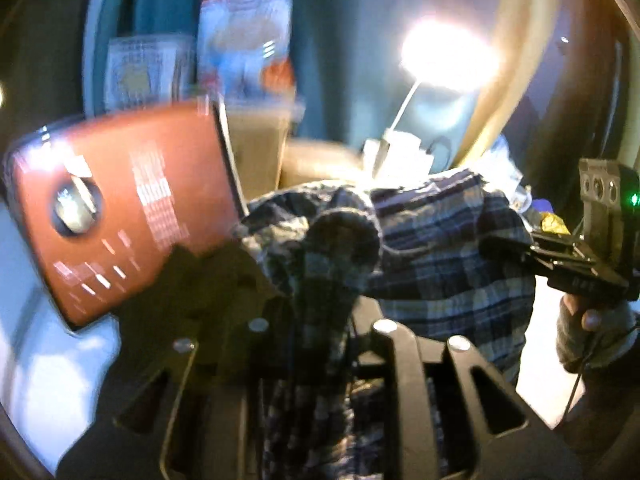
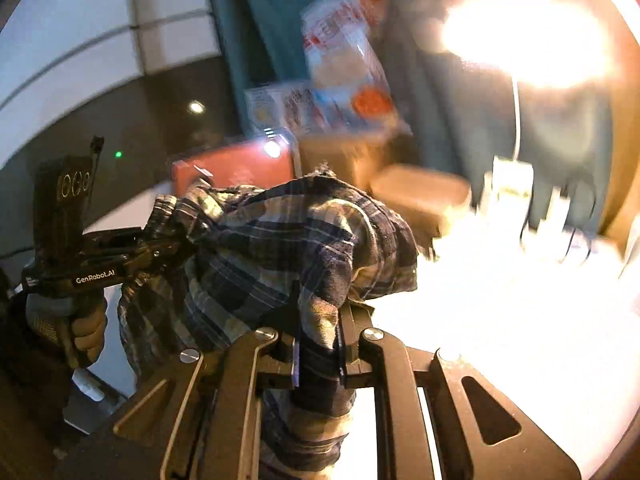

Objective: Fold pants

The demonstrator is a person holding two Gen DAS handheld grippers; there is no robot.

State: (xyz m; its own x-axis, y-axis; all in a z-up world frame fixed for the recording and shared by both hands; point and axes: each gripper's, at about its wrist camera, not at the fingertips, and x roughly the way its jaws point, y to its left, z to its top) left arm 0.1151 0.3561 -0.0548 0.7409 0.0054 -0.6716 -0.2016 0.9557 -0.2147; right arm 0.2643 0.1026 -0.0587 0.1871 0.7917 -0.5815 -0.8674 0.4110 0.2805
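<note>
The plaid pants [image 1: 448,272] hang bunched in the air between both grippers. In the left wrist view my left gripper [image 1: 320,280] is shut on a gathered fold of the cloth, which runs down between its black fingers. At the right edge the right gripper [image 1: 516,248] pinches the other end. In the right wrist view my right gripper [image 2: 320,320] is shut on a folded edge of the pants [image 2: 280,240]. The left gripper [image 2: 160,248] grips the cloth at the far left, held by a hand [image 2: 86,332]. Both views are blurred.
A red-orange box [image 1: 120,208] stands close on the left, with a cardboard box [image 1: 256,148] and a snack bag [image 1: 244,32] behind it. A bright lamp [image 1: 448,56] glares over the white tabletop [image 2: 500,320]. A teal curtain hangs at the back.
</note>
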